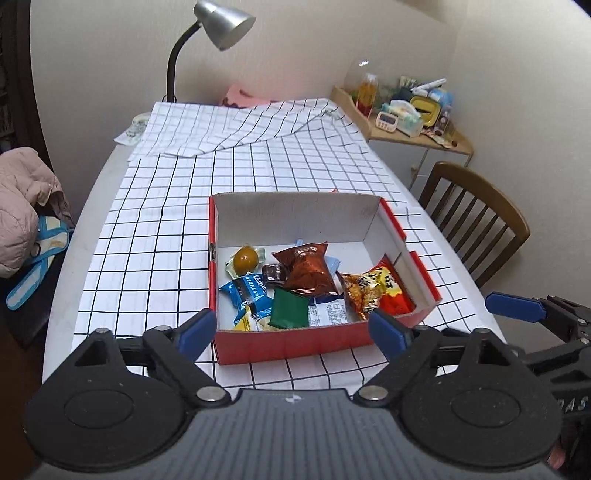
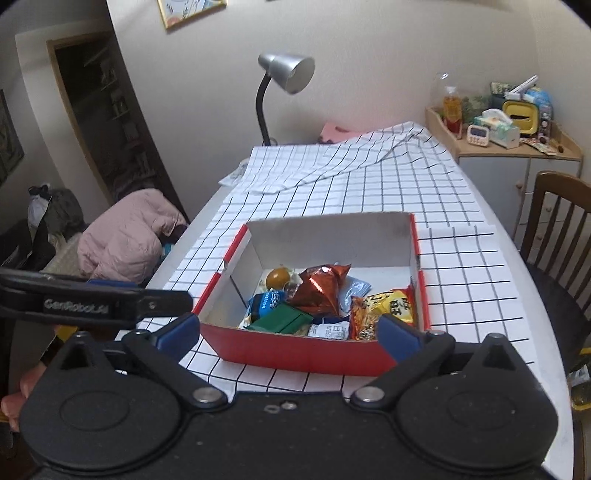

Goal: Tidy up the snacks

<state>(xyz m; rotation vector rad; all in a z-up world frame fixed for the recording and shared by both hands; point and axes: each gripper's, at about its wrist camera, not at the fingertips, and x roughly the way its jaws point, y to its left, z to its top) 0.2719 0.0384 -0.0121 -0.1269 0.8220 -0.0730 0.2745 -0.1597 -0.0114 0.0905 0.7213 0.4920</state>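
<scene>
**Snack box ahead of both grippers, jaws wide and empty**

The red box (image 1: pixel 325 343) sits on the checked tablecloth (image 1: pixel 147 229), directly ahead of and below both grippers. All visible snacks lie inside it, bunched at its near end. The left gripper (image 1: pixel 291 328) and right gripper (image 2: pixel 288 332) stand wide open, holding nothing. Neither is clearly nearer. The right wrist view alone shows the left wall's inner face; the left wrist view shows the right wall's.

Soft, even, dimmish light; faint shadows inside the red-walled white cardboard box (image 1: pixel 399 229). Beyond it the silver gooseneck desk lamp (image 1: pixel 221 22) looks unlit; fisheye bends edges, far shelf clutter blurs
</scene>
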